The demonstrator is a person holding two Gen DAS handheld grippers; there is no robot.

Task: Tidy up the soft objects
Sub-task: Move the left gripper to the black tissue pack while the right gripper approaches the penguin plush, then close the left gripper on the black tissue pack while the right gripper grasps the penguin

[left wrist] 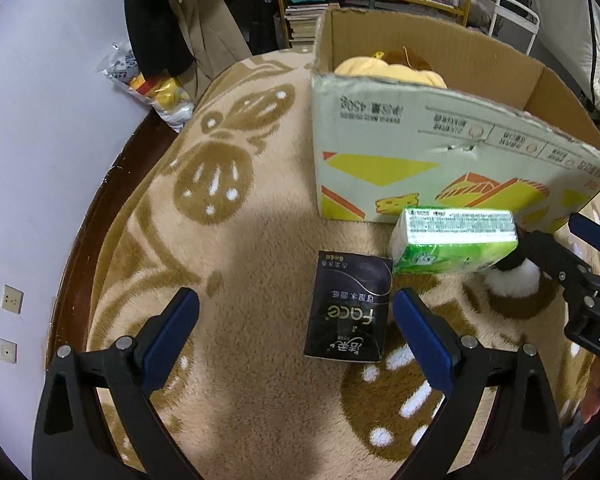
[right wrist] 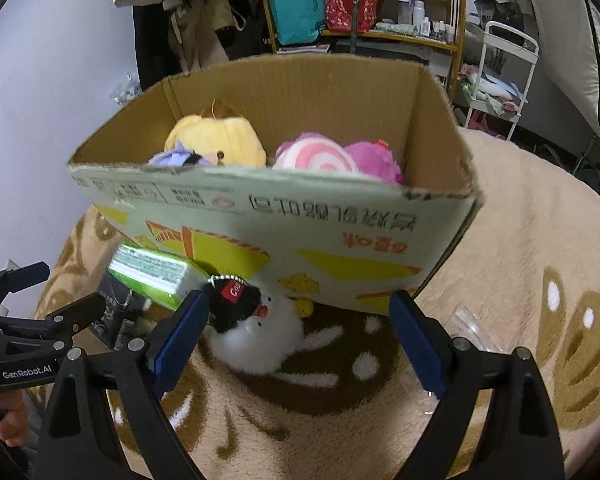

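The right gripper hangs with jaws spread wide around the small white plush, which lies on the blanket touching the cardboard box. The left gripper is released too. The left pad may catch the green tissue pack beside the plush, dragging it along.

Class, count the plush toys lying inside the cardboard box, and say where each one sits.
3. A yellow plush sits at the left of the cardboard box, a small purple one lies in front of it, and a pink one is at the right. More may be hidden underneath.
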